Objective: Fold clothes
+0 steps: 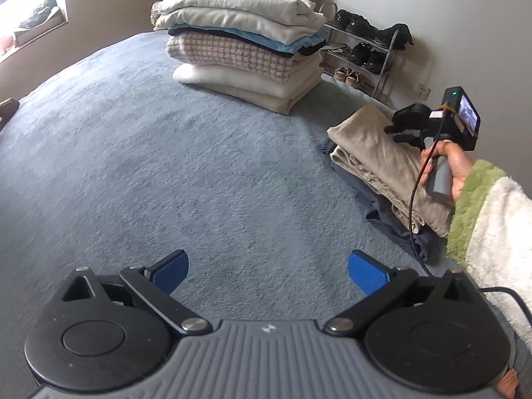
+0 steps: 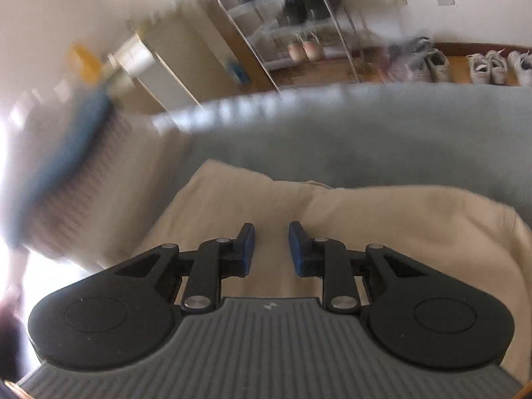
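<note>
My left gripper (image 1: 267, 271) hangs wide open over bare blue-grey bedspread (image 1: 166, 153), nothing between its blue pads. At the right, a hand in a fleece sleeve holds my right gripper (image 1: 392, 133) over a folded beige garment (image 1: 375, 153) that lies on a dark blue one (image 1: 382, 209). In the right wrist view, the right gripper (image 2: 271, 244) is open by a narrow gap just above the beige garment (image 2: 382, 219), holding nothing. A tall stack of folded clothes (image 1: 246, 43) stands at the far side; it appears blurred at the left (image 2: 76, 173) in the right wrist view.
A wire shoe rack (image 1: 362, 53) with dark shoes stands against the wall beyond the bed's far right corner. Several white sneakers (image 2: 488, 66) line the floor by the wall. A window sill (image 1: 30, 23) with items is at far left.
</note>
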`<action>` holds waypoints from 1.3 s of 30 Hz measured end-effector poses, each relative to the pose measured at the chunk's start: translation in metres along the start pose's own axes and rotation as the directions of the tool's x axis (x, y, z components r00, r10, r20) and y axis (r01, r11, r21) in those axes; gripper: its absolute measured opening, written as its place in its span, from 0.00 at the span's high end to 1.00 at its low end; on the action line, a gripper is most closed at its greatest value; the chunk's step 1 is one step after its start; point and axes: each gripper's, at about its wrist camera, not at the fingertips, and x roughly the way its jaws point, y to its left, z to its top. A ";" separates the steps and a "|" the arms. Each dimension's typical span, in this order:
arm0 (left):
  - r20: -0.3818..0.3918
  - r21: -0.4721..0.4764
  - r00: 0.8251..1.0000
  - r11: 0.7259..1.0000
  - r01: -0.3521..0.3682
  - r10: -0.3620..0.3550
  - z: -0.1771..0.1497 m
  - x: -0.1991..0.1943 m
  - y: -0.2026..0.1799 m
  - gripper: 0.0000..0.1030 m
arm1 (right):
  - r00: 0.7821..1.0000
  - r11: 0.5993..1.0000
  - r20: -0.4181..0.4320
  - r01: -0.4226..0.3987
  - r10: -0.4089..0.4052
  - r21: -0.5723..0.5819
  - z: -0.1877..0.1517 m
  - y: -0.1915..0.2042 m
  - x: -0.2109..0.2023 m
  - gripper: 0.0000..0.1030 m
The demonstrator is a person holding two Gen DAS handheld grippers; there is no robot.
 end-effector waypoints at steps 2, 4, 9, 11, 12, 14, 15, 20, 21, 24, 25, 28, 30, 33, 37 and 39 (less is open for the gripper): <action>0.005 -0.003 1.000 1.000 -0.002 0.002 0.000 -0.001 0.002 0.00 | 1.000 0.999 0.026 -0.010 0.011 -0.031 -0.001 0.009 -0.018 0.77; 0.006 -0.012 1.000 1.000 0.003 -0.003 0.001 -0.001 0.004 0.00 | 0.996 0.994 0.056 -0.070 0.075 -0.084 -0.014 0.015 -0.052 0.77; 0.005 -0.026 1.000 0.999 0.024 -0.024 0.004 0.001 0.008 0.00 | 0.986 0.969 0.153 -0.025 0.064 -0.244 -0.071 0.002 -0.125 0.76; 0.004 -0.025 0.999 0.999 0.032 -0.032 0.003 0.000 0.006 0.00 | 0.989 0.954 0.146 0.024 0.021 -0.299 -0.096 -0.008 -0.135 0.68; 0.007 -0.020 0.999 0.999 0.034 -0.033 0.002 -0.002 0.005 0.00 | 0.996 0.945 0.094 0.038 -0.008 -0.324 -0.105 -0.016 -0.128 0.69; 0.015 -0.006 0.999 0.999 0.036 -0.036 0.001 -0.007 0.002 0.00 | 0.997 0.941 0.080 0.047 -0.022 -0.336 -0.112 -0.025 -0.129 0.69; 0.020 -0.002 0.999 0.999 0.034 -0.034 0.000 -0.010 0.001 0.00 | 0.995 0.944 0.095 0.039 -0.008 -0.326 -0.112 -0.024 -0.140 0.69; 0.048 0.014 0.999 1.000 0.020 -0.021 -0.003 -0.025 -0.006 0.00 | 0.983 0.959 0.177 0.007 0.045 -0.284 -0.119 -0.029 -0.182 0.68; 0.054 0.017 0.998 1.000 0.018 -0.018 -0.003 -0.028 -0.008 0.00 | 0.987 0.958 0.158 0.009 0.038 -0.287 -0.125 -0.033 -0.178 0.64; 0.063 0.029 0.998 0.999 0.023 -0.025 -0.005 -0.037 -0.014 0.00 | 0.999 0.956 0.031 0.027 -0.018 -0.291 -0.146 -0.047 -0.152 0.61; 0.070 0.031 0.997 0.999 0.021 -0.024 -0.007 -0.042 -0.015 0.00 | 0.999 0.963 0.030 0.020 -0.013 -0.268 -0.149 -0.049 -0.152 0.61; 0.088 0.037 0.996 0.999 0.018 -0.021 -0.012 -0.054 -0.018 0.00 | 0.994 0.982 0.107 -0.017 0.038 -0.190 -0.148 -0.051 -0.180 0.61; 0.101 0.041 0.995 0.999 0.015 -0.019 -0.015 -0.063 -0.020 0.00 | 0.988 0.985 0.136 -0.046 0.070 -0.167 -0.151 -0.053 -0.187 0.61; 0.120 0.047 0.993 0.999 0.011 -0.016 -0.019 -0.075 -0.023 0.00 | 0.993 0.981 0.095 -0.056 0.074 -0.184 -0.154 -0.051 -0.173 0.61; 0.142 0.055 0.990 0.998 0.005 -0.013 -0.026 -0.091 -0.028 0.00 | 0.997 0.986 -0.035 -0.076 0.071 -0.150 -0.170 -0.047 -0.175 0.60; 0.145 0.061 0.989 0.998 0.000 -0.009 -0.030 -0.096 -0.032 0.00 | 0.992 0.988 -0.102 -0.084 0.071 -0.130 -0.178 -0.045 -0.177 0.61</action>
